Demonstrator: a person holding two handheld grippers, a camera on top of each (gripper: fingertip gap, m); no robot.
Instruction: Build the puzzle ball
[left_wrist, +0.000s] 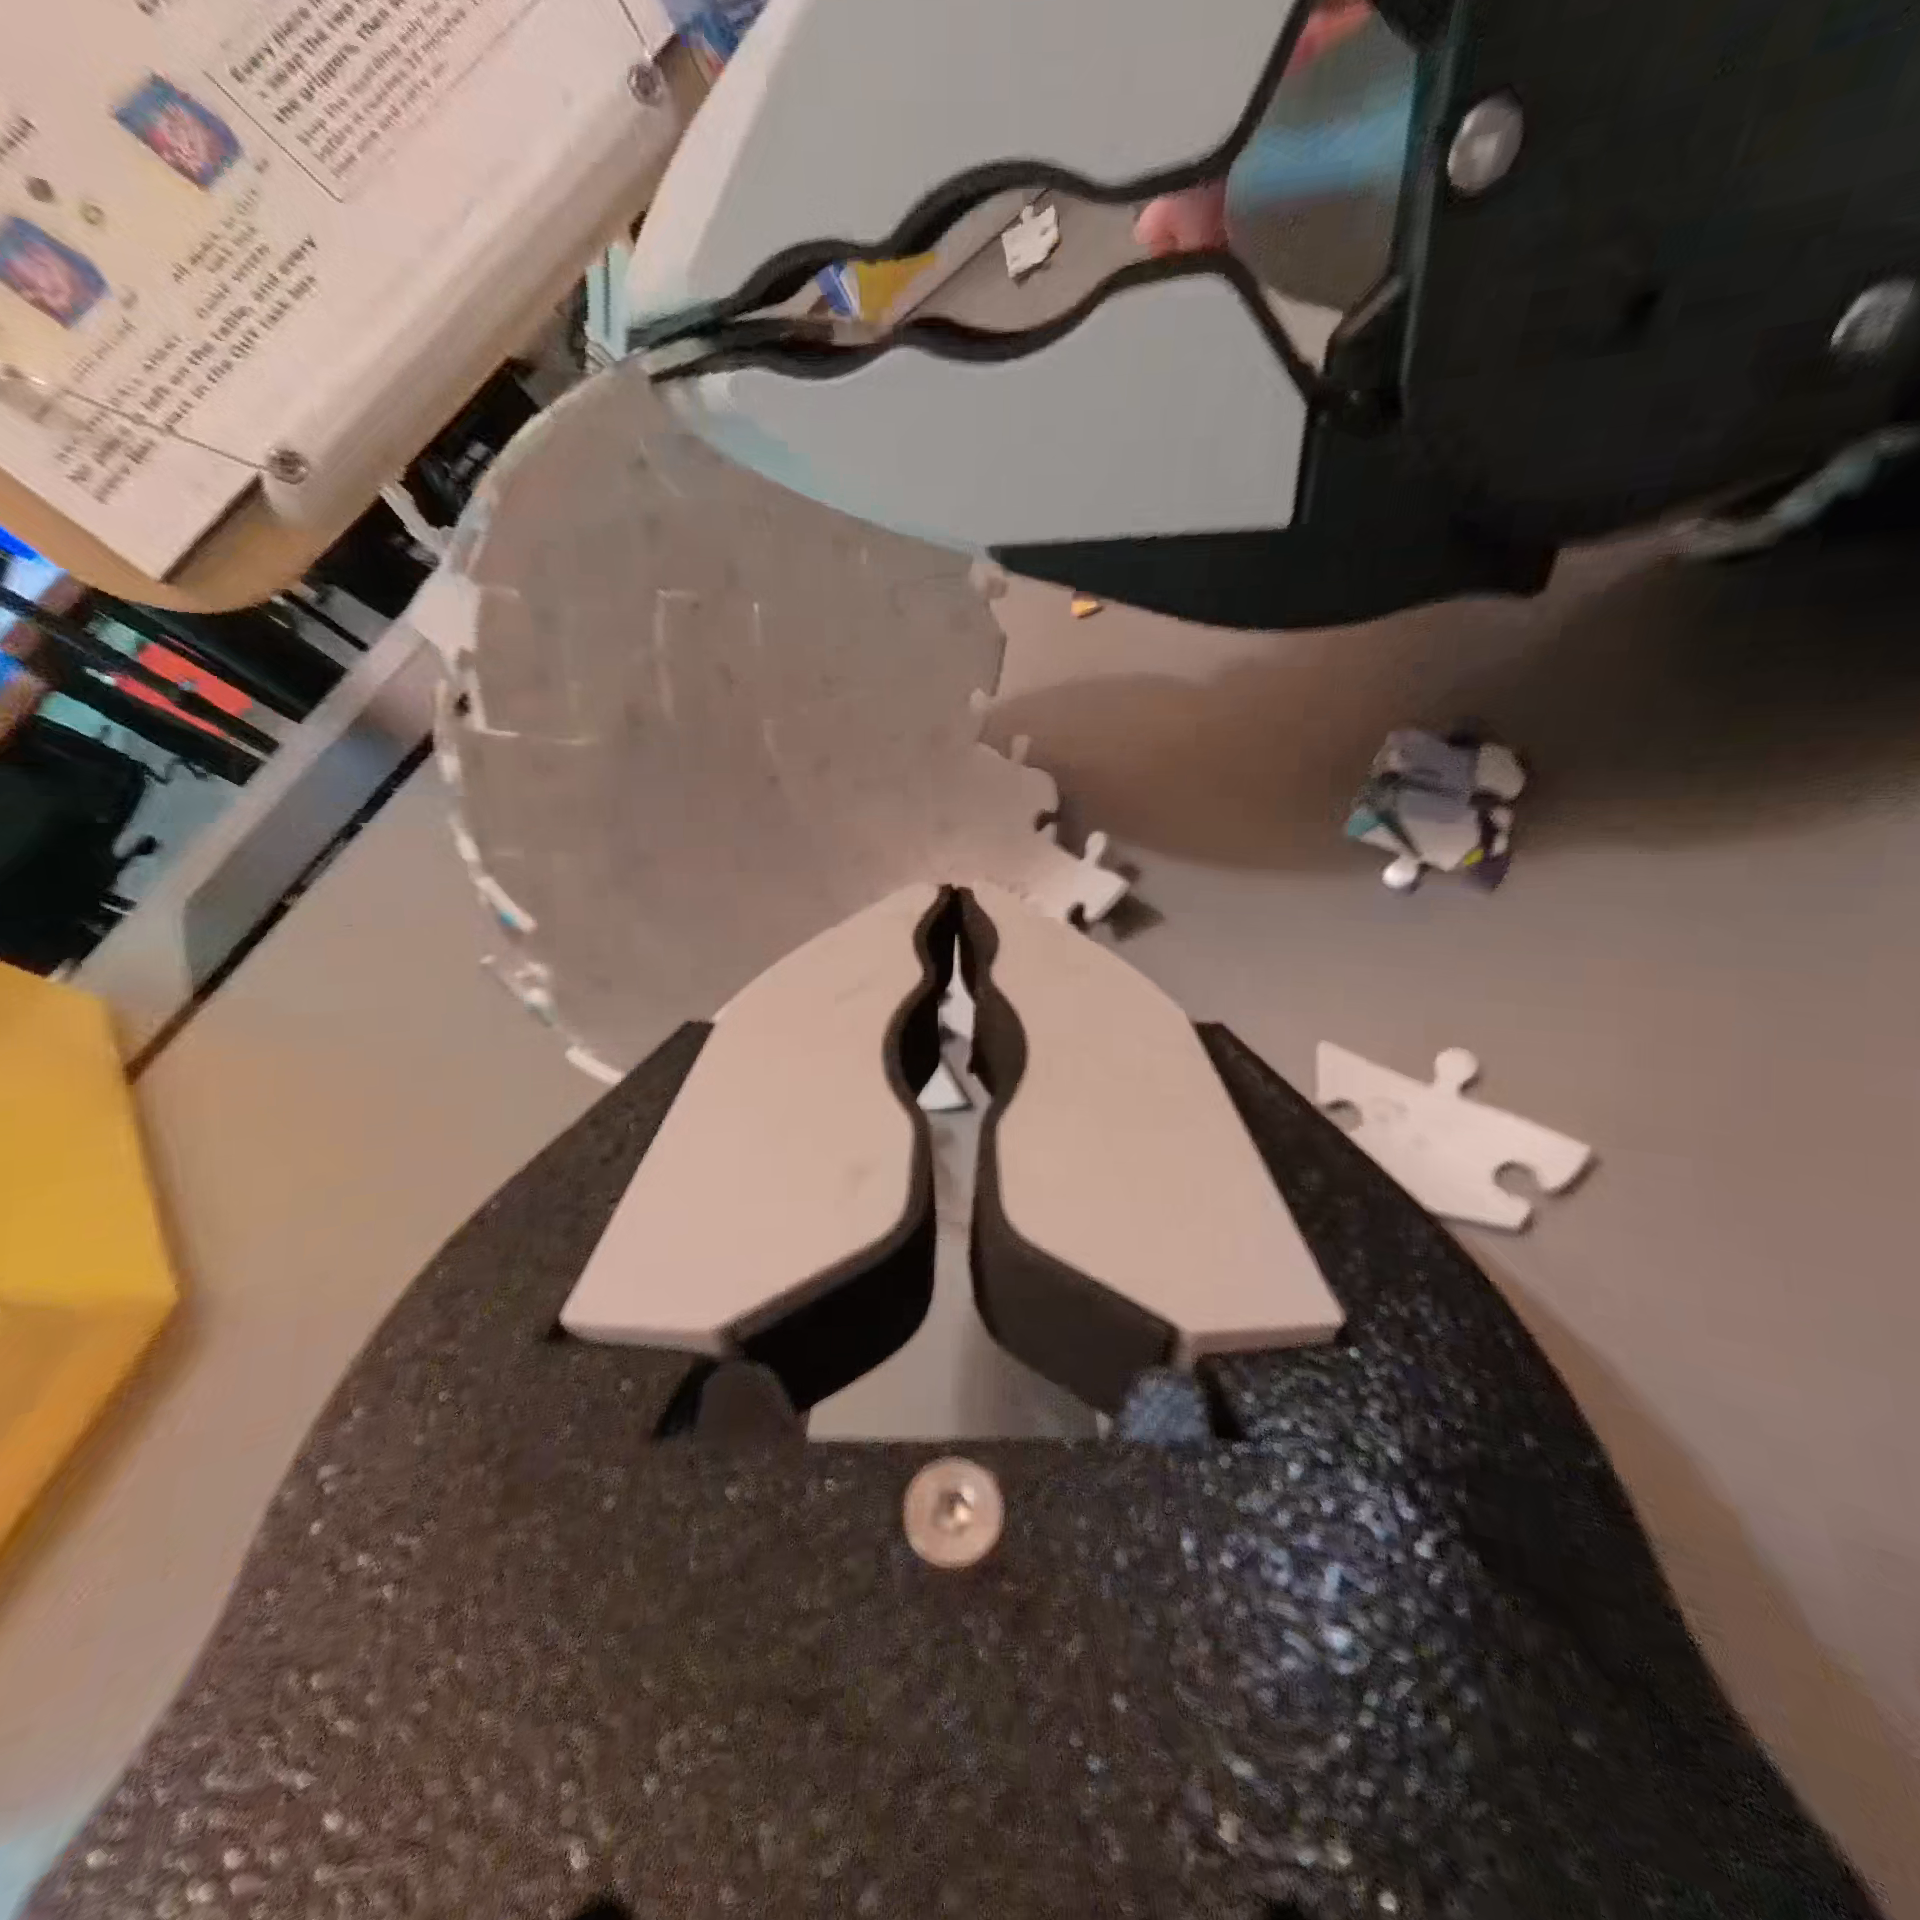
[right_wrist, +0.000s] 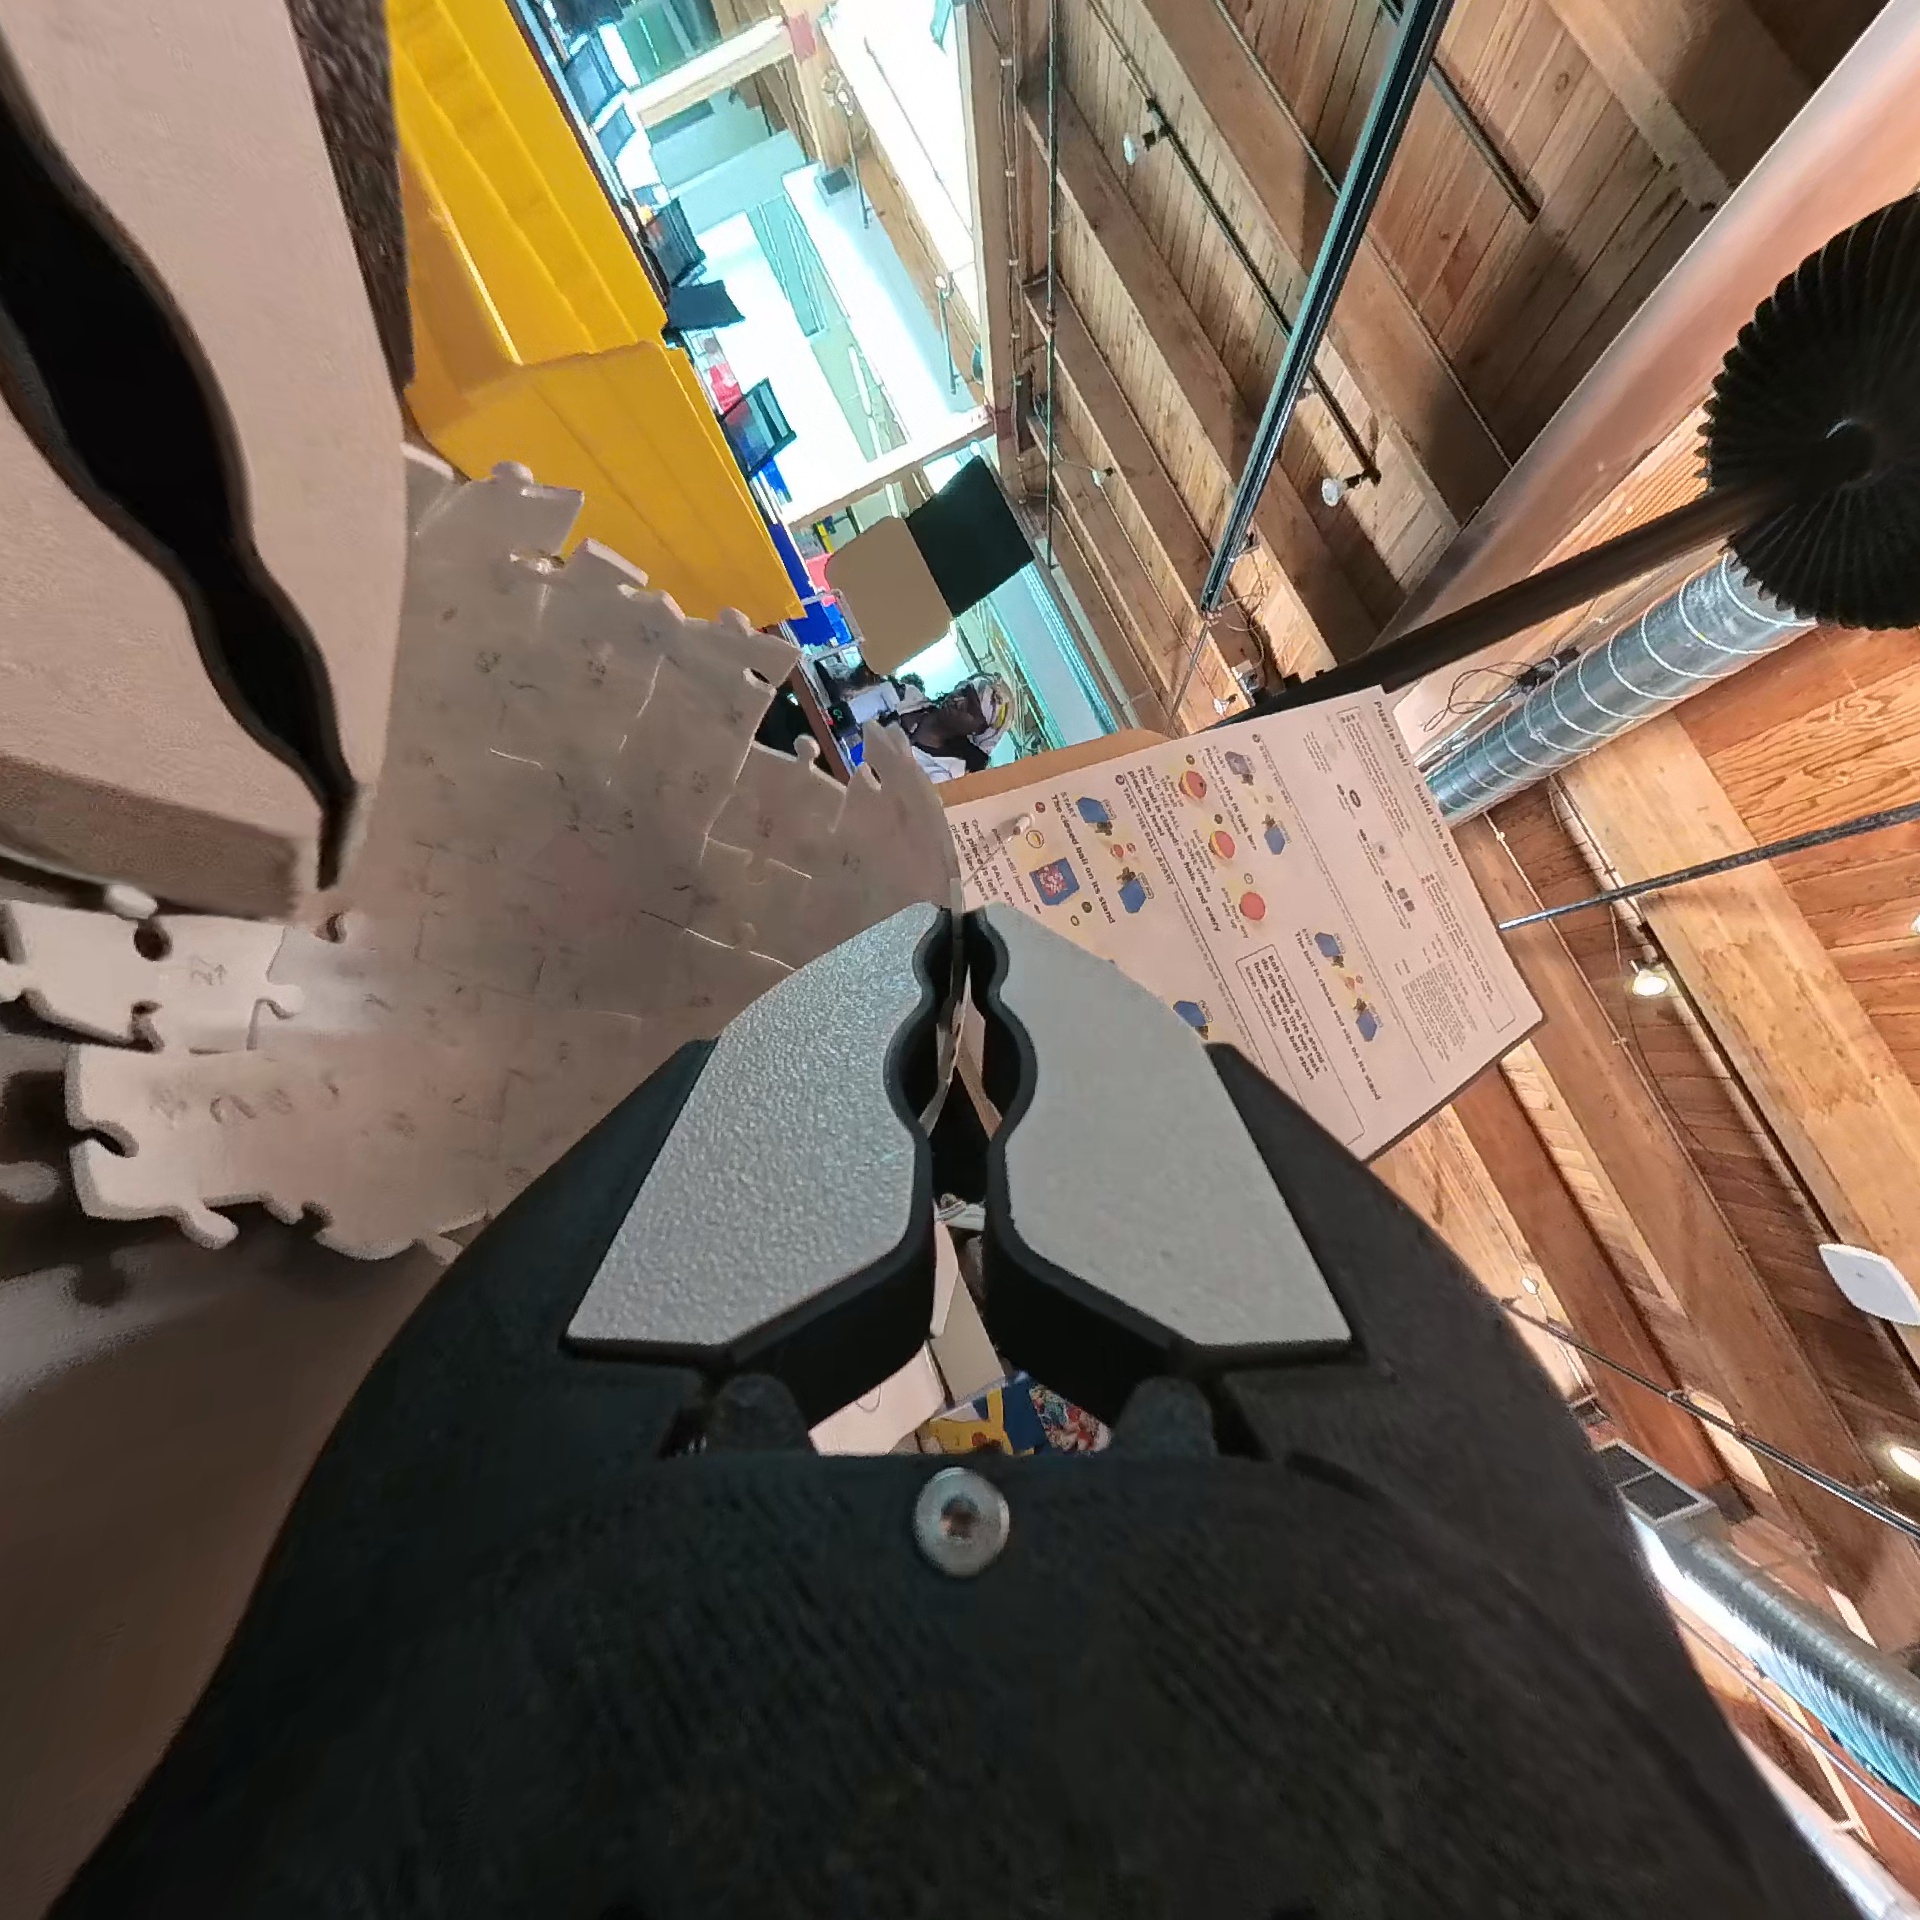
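Note:
A part-built puzzle ball, a curved grey shell of joined pieces (left_wrist: 717, 727), stands on edge over the table; its inner side fills the left of the right wrist view (right_wrist: 499, 831). My left gripper (left_wrist: 954, 906) is shut on the shell's lower edge, and a sliver of it shows between the fingers. My right gripper (right_wrist: 958, 916) is shut on the shell's thin upper rim. The right gripper also shows at the top of the left wrist view (left_wrist: 675, 348), pinching that rim. The left gripper shows at the upper left of the right wrist view (right_wrist: 322, 831).
A loose grey puzzle piece (left_wrist: 1444, 1143) lies on the brown table (left_wrist: 1558, 1455) to the right. A small clump of joined pieces (left_wrist: 1439, 810) sits farther back. A yellow bin (left_wrist: 62, 1195) stands at the left. An instruction board (left_wrist: 208, 260) stands behind. Left tips to right tips: about 9 centimeters.

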